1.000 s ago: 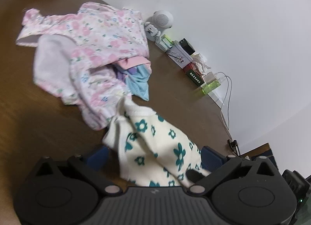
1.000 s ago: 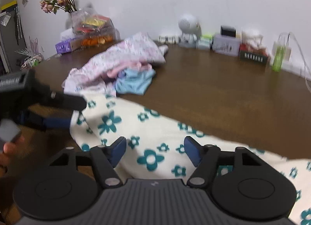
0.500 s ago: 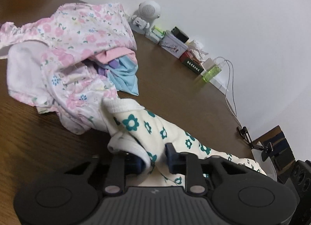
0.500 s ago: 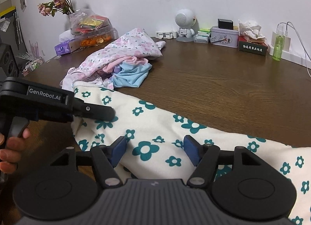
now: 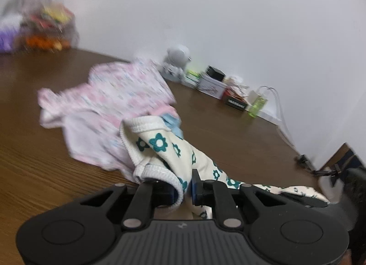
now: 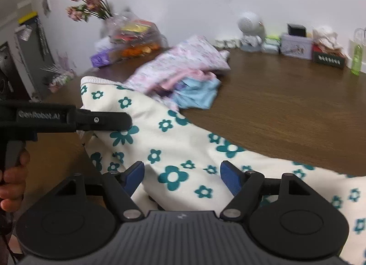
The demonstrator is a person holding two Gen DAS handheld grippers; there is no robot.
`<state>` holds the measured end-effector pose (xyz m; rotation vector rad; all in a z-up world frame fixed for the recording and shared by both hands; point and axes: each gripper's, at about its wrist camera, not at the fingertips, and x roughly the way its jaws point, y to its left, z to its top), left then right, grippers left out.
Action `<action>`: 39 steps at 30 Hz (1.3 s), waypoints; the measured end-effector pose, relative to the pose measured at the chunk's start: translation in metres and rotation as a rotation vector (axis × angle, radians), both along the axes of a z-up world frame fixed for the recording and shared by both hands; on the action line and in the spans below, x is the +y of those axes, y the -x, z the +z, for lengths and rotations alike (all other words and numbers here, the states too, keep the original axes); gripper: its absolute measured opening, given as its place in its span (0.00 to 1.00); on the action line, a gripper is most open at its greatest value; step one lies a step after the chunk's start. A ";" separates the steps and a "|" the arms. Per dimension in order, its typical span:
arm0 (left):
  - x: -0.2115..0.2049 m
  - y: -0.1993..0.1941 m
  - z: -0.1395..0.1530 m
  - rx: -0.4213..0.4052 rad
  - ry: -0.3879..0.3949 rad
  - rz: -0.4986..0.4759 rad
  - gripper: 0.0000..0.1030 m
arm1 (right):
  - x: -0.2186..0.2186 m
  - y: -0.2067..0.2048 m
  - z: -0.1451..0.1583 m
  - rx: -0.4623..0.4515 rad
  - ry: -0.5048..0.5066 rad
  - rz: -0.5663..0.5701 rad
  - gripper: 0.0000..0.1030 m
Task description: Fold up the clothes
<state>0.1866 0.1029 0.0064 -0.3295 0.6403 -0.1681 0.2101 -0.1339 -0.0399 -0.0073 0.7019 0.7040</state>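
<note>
Cream garment (image 6: 183, 150) with teal flowers spread across the near part of the brown table (image 6: 286, 105), ribbed edge lifted off the wood at one end. Left gripper (image 5: 184, 188) clenched on that ribbed edge — cloth bunched between its blue pads and rising above them. Seen from the right wrist view, held by a hand (image 6: 12, 185) at the garment's left side. Right gripper (image 6: 181, 177) spread wide over the garment's middle, blue pads apart, cloth lying between them but not pinched. Beyond the garment, a heap of pink flowered clothes (image 6: 183, 63) with a light blue piece (image 6: 196, 95) at its near side — touching the garment's far edge. Past the heap, along the wall: a small white robot figure (image 6: 250, 29), tins, a green bottle (image 6: 356, 59), dried flowers (image 6: 87, 6).
</note>
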 end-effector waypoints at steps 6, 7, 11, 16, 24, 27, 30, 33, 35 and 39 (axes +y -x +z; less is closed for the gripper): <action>-0.007 0.003 0.014 -0.020 -0.123 -0.015 0.11 | 0.000 0.005 0.008 -0.041 0.010 0.001 0.42; -0.009 0.003 0.014 -0.019 -0.138 -0.020 0.11 | 0.006 0.003 0.007 -0.056 0.025 0.031 0.38; -0.020 0.001 0.014 -0.009 -0.207 -0.040 0.11 | 0.041 0.005 -0.001 -0.169 0.217 0.161 0.33; -0.052 0.005 0.021 -0.049 -0.361 -0.105 0.11 | 0.046 0.005 -0.003 -0.161 0.244 0.177 0.32; -0.122 0.017 0.031 -0.145 -0.683 -0.247 0.12 | -0.040 0.011 0.013 -0.078 0.051 -0.013 0.34; -0.150 0.018 0.017 -0.169 -0.803 -0.305 0.13 | -0.069 0.010 0.011 -0.035 -0.007 -0.076 0.35; -0.175 0.018 0.000 -0.177 -0.899 -0.350 0.13 | -0.090 0.008 0.010 -0.016 -0.062 -0.123 0.35; -0.194 0.017 -0.015 -0.186 -0.973 -0.376 0.14 | -0.101 0.007 0.012 -0.019 -0.093 -0.139 0.35; -0.204 0.017 -0.024 -0.184 -1.003 -0.391 0.14 | -0.106 0.008 0.013 -0.016 -0.116 -0.129 0.35; -0.216 0.020 -0.038 -0.182 -1.032 -0.401 0.17 | -0.120 0.009 0.013 0.036 -0.216 -0.096 0.42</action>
